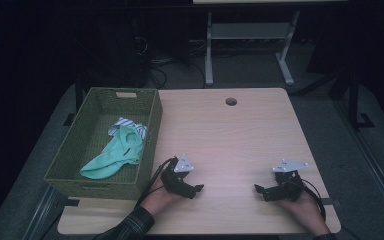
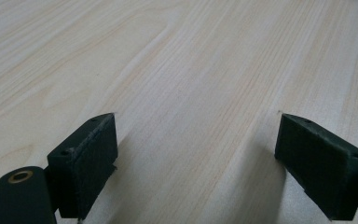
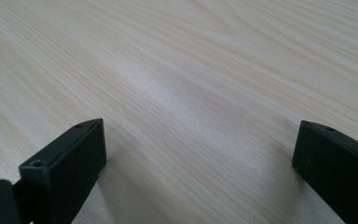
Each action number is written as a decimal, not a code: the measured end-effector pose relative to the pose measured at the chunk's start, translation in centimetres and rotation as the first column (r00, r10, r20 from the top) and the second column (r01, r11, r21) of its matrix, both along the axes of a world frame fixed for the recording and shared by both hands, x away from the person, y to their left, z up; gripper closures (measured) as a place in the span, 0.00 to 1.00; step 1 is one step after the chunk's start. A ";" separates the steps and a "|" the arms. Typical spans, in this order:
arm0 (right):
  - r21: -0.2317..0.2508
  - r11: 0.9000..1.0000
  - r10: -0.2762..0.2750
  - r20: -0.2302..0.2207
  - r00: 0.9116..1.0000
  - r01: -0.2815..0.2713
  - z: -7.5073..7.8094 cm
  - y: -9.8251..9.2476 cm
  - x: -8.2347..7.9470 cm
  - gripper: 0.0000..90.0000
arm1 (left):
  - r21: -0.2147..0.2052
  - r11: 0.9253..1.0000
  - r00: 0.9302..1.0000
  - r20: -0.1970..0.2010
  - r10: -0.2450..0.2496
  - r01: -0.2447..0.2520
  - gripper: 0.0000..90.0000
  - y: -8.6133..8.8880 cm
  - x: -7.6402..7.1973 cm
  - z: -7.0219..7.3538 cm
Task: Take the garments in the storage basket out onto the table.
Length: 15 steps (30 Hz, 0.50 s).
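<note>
1. Pale wood-grain table (image 1: 230, 140) lay under both grippers; no writing could be read.
2. One left gripper (image 1: 198, 189) had its jaws spread wide, holding nothing.
3. One right gripper (image 1: 258, 189) likewise gaped empty.
4. One woven green basket (image 1: 152, 125) sat just left of the left gripper, holding one mint cloth (image 1: 115, 155) and one striped cloth (image 1: 125, 122).

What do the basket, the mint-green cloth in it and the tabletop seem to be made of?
The basket looks like woven fibre or wicker-style plastic, olive green and matte: its walls show a fine weave. The mint-green cloth seems a soft knit fabric, since it lies limp and creased. The tabletop appears to be light wood or wood-look laminate, smooth, with grain lines clear in both gripper views.
</note>
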State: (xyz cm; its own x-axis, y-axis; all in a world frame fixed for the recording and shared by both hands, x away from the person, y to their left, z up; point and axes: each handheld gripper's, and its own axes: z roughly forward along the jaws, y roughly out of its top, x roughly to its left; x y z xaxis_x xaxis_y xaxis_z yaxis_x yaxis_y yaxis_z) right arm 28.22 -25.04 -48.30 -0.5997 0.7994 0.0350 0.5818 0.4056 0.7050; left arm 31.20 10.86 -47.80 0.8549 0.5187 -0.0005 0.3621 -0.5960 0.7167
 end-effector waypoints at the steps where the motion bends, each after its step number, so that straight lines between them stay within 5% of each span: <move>1: 0.000 1.000 0.003 0.002 1.000 -0.003 0.0 0.0 0.0 0.02 | -0.001 1.000 1.000 0.000 -0.001 0.001 0.14 0.0 0.0 0.0; 15: -0.002 1.000 0.006 0.004 1.000 -0.006 0.0 0.0 0.1 0.02 | 0.015 1.000 1.000 -0.013 -0.008 0.008 0.14 -0.1 0.1 0.2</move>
